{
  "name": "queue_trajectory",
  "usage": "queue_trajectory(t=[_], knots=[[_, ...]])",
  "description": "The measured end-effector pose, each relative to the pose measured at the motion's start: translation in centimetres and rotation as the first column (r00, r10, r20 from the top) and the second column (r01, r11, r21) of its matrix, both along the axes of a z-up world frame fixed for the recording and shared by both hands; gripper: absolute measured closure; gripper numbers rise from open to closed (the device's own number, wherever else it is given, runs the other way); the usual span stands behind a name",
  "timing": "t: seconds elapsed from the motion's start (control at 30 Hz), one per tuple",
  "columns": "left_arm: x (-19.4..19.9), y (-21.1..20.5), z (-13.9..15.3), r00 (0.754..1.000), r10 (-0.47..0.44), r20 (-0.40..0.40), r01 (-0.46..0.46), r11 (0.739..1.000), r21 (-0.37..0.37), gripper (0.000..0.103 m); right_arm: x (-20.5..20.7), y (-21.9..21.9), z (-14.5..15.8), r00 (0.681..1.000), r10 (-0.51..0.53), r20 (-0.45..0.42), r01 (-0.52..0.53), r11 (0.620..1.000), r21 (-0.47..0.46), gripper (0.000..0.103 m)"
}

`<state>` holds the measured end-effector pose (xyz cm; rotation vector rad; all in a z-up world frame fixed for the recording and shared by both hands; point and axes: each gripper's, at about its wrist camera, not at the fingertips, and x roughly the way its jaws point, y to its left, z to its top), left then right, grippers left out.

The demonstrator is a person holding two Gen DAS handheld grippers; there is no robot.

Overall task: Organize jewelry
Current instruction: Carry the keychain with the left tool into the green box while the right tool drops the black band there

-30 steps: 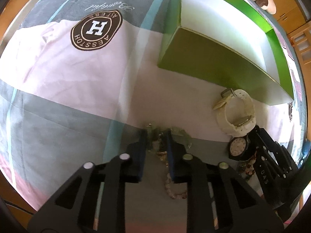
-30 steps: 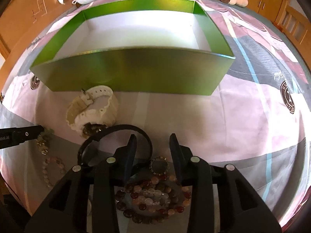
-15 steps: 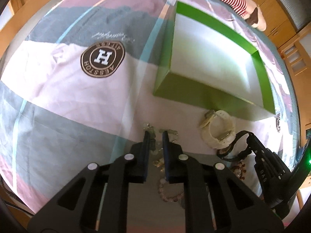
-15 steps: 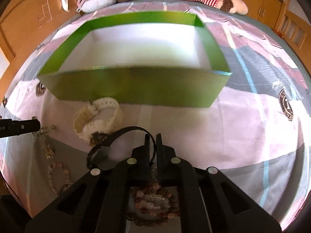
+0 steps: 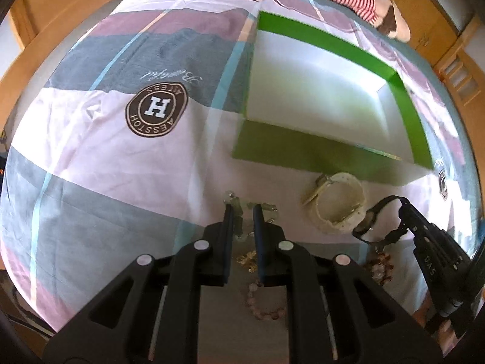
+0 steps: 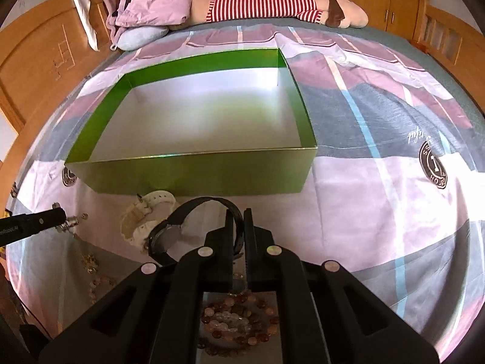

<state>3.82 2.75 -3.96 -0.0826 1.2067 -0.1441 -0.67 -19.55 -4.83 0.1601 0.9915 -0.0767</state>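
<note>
A green box (image 6: 194,176) with a white inside stands open on the bed; it also shows in the left wrist view (image 5: 303,151). My right gripper (image 6: 239,215) is shut on the strap of a black watch (image 6: 169,236) and holds it above the sheet, in front of the box. My left gripper (image 5: 242,209) is shut on a pale green chain necklace (image 5: 239,221). A white watch (image 5: 339,206) lies by the box's near wall. A pink bead bracelet (image 5: 266,312) and a gold trinket (image 5: 248,257) lie below the left gripper.
A mixed red and clear bead bracelet (image 6: 236,321) lies under the right gripper. A striped plush toy (image 6: 272,3) and a pink pillow (image 6: 151,3) lie at the head of the bed. Wooden cabinets (image 6: 45,60) surround the bed.
Both grippers closed, the right on the black watch strap and the left on the necklace. Both then rose away from the sheet with their items.
</note>
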Motion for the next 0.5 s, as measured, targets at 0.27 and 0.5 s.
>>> queue_trajectory(t=[0.27, 0.5], knots=[[-0.7, -0.7, 0.9, 0.999, -0.018, 0.049, 0.017, 1.0, 0.02, 0.09, 0.1, 0.8, -1.1, 0.999, 0.014, -0.037, -0.015, 1.0, -0.017, 0.097], [-1.0, -0.2, 2.6, 0.992, -0.005, 0.123, 0.007, 1.0, -0.014, 0.09, -0.2, 0.9, -0.5, 1.0, 0.019, 0.0, -0.019, 1.0, -0.011, 0.097]])
